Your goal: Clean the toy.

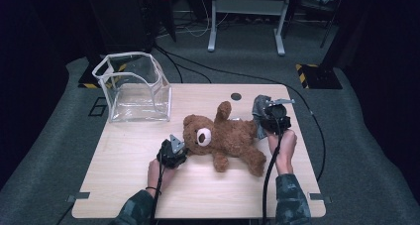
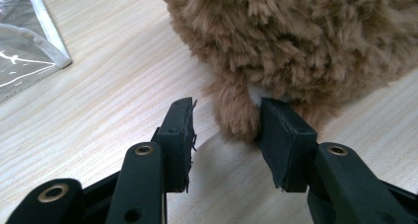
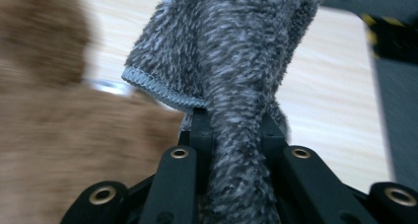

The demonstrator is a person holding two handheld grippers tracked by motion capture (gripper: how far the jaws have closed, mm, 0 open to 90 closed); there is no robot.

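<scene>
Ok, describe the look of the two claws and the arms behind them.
Both claws, left claw and right claw, are black, each with two blocky jaws on linked arms fastened with brass-coloured rivets. A grey three-cornered plate tops each, and a black cable trails back from each along the forearm. The sleeves are camouflage-patterned, and a dark band circles the left wrist.
</scene>
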